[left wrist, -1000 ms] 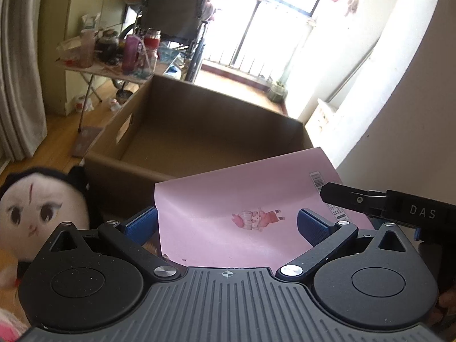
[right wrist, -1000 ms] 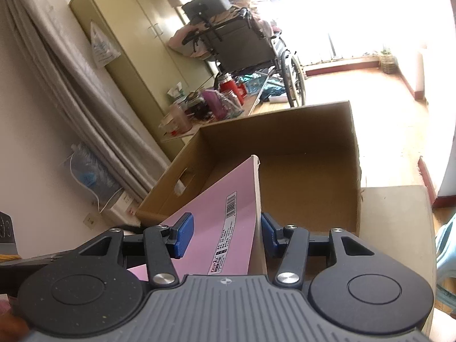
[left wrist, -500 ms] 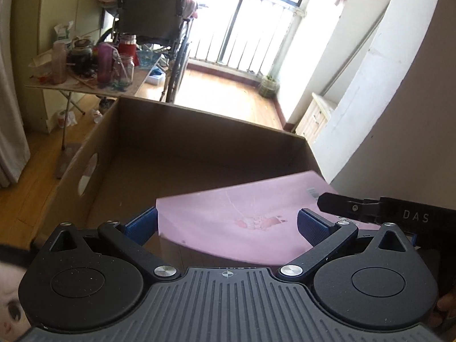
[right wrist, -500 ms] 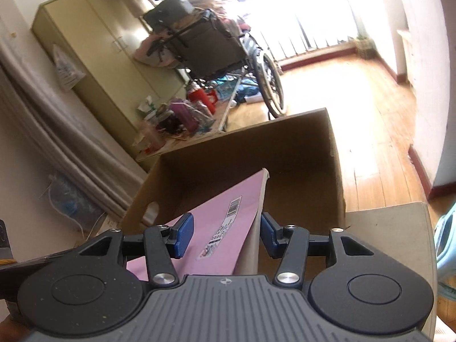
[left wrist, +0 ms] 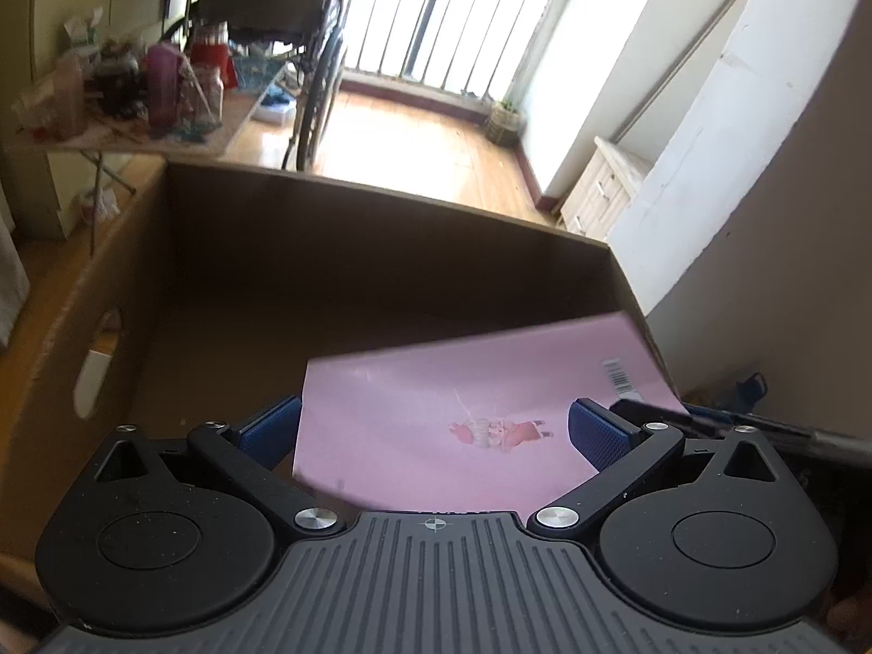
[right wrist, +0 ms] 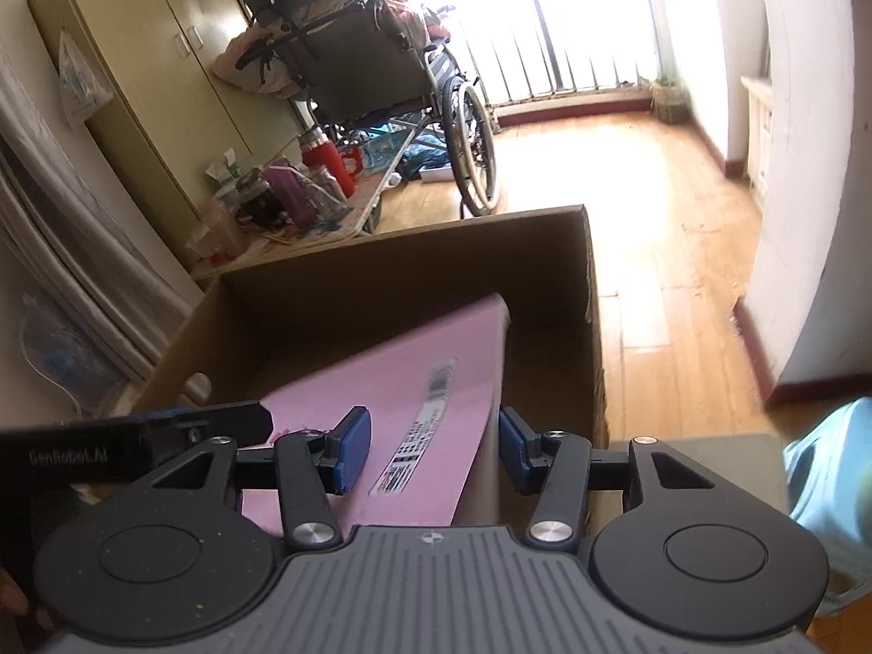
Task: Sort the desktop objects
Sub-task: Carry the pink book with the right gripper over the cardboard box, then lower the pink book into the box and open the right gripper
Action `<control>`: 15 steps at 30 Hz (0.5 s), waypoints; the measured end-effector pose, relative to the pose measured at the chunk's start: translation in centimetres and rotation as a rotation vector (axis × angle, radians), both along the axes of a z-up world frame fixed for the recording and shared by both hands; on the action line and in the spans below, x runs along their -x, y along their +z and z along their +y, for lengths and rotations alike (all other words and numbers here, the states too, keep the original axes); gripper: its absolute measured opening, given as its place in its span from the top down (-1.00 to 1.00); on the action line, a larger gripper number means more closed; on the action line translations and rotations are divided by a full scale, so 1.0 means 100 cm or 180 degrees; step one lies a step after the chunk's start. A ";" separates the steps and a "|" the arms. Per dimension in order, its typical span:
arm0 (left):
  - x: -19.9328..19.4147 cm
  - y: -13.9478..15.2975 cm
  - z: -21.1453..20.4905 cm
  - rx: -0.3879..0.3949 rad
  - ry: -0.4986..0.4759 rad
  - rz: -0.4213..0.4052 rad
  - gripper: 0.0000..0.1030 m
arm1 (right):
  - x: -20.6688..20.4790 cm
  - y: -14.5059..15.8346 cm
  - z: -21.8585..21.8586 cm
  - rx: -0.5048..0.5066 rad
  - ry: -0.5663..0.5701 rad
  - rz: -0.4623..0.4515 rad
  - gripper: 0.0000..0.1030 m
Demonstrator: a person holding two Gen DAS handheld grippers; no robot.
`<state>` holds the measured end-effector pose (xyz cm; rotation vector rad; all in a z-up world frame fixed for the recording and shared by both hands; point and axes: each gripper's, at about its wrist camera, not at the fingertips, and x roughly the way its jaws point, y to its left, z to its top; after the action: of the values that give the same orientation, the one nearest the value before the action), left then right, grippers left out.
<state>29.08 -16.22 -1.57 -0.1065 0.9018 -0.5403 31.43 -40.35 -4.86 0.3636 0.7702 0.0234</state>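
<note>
A flat pink book [left wrist: 468, 398] with a small cartoon figure and a barcode is held over the open brown cardboard box [left wrist: 338, 207]. My left gripper [left wrist: 436, 430] has its blue pads on the book's two side edges. My right gripper [right wrist: 430, 447] holds the same book [right wrist: 414, 376] from the barcode end, with the pads [right wrist: 351, 447] on either side of it. The book tilts down into the box [right wrist: 436, 234], its far corner inside the box's right part. The right gripper's finger shows at the right of the left wrist view [left wrist: 763, 430].
A folding table [right wrist: 305, 223] with bottles and jars stands beyond the box, with a wheelchair [right wrist: 381, 82] behind it. A wood floor and a barred window lie further back. A white wall [left wrist: 763, 163] is to the right, and a grey tabletop [right wrist: 708, 447] is under the right gripper.
Both grippers have carried the pink book forward and over the box, and it now tilts down into it. The plush doll has left the left wrist view.
</note>
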 end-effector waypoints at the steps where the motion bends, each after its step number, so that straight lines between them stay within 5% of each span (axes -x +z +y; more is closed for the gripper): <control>1: -0.006 -0.003 0.000 0.0024 0.0004 0.0067 -1.00 | -0.004 -0.001 0.001 0.0056 0.0001 0.0023 -0.06; 6: -0.025 -0.016 0.000 0.0110 0.0042 0.0321 -1.00 | -0.008 -0.007 0.004 0.0224 0.0029 0.0133 -0.15; 15: -0.039 -0.017 -0.001 0.0102 -0.0015 0.0363 -1.00 | 0.006 0.007 0.015 0.0469 0.0177 0.0023 -0.21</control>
<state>32.97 -16.37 -3.23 -0.1655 1.0047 -0.5575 30.88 -38.85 -4.17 0.2024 0.7841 0.0174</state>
